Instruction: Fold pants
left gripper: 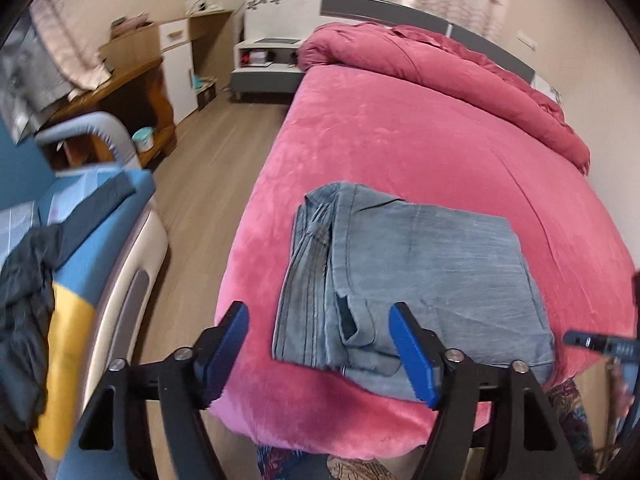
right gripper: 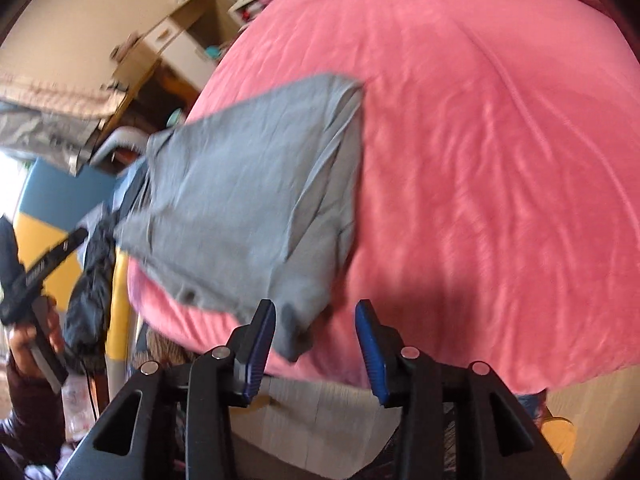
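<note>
Faded blue jeans (left gripper: 412,276) lie folded into a compact rectangle near the front edge of a pink bed (left gripper: 400,140). They also show in the right wrist view (right gripper: 248,208), blurred. My left gripper (left gripper: 320,324) is open and empty, held above the jeans' near left corner. My right gripper (right gripper: 316,320) is open and empty, just off the jeans' near right corner. The other gripper and the hand holding it show at the left edge of the right wrist view (right gripper: 32,280).
A bunched pink duvet (left gripper: 460,68) lies at the head of the bed. A blue and yellow chair (left gripper: 80,264) with dark clothes (left gripper: 24,300) stands left. A wooden desk (left gripper: 120,92) and cabinets line the left wall. Wood floor (left gripper: 208,168) runs between.
</note>
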`<action>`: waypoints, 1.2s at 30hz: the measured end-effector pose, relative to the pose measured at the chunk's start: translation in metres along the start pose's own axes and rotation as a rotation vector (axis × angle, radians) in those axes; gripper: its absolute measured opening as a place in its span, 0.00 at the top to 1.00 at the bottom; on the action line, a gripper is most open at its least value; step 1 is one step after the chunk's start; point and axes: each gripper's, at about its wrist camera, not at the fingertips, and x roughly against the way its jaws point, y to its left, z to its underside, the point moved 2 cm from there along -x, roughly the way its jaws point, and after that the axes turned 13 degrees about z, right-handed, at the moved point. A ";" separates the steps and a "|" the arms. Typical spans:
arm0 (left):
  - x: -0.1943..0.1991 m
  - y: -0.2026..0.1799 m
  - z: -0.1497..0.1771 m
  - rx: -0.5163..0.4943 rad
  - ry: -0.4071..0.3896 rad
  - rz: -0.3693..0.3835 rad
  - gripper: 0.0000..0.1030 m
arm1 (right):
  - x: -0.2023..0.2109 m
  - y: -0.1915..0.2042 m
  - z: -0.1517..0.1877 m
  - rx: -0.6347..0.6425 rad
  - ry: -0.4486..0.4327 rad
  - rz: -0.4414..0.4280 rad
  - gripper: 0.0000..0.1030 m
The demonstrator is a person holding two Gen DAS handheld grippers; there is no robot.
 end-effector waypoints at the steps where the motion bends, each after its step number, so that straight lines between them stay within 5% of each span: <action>1: -0.003 -0.002 -0.002 -0.012 0.003 0.002 0.26 | 0.000 -0.002 -0.005 -0.020 -0.009 0.002 0.57; 4: -0.018 -0.003 -0.009 -0.031 0.023 0.009 0.24 | -0.007 -0.010 -0.023 -0.081 -0.016 -0.011 0.45; 14: -0.069 0.018 -0.026 -0.012 0.098 0.021 0.17 | -0.057 -0.012 -0.076 -0.164 0.014 -0.029 0.42; 22: -0.118 0.056 -0.044 0.120 0.178 0.198 0.15 | -0.094 -0.016 -0.091 -0.197 0.050 -0.106 0.38; 28: -0.139 0.051 -0.050 0.111 0.230 0.227 0.15 | -0.096 -0.018 -0.095 -0.185 0.055 -0.204 0.38; 31: -0.144 0.047 -0.047 0.104 0.245 0.247 0.24 | -0.099 -0.011 -0.097 -0.156 0.062 -0.204 0.38; 32: -0.146 0.044 -0.043 0.094 0.258 0.285 0.39 | -0.099 -0.009 -0.098 -0.151 0.060 -0.210 0.38; 33: -0.149 0.040 -0.040 0.075 0.276 0.291 0.44 | -0.098 -0.007 -0.098 -0.145 0.059 -0.217 0.38; 36: -0.152 0.035 -0.037 0.034 0.274 0.273 0.39 | -0.099 0.002 -0.098 -0.116 0.053 -0.200 0.38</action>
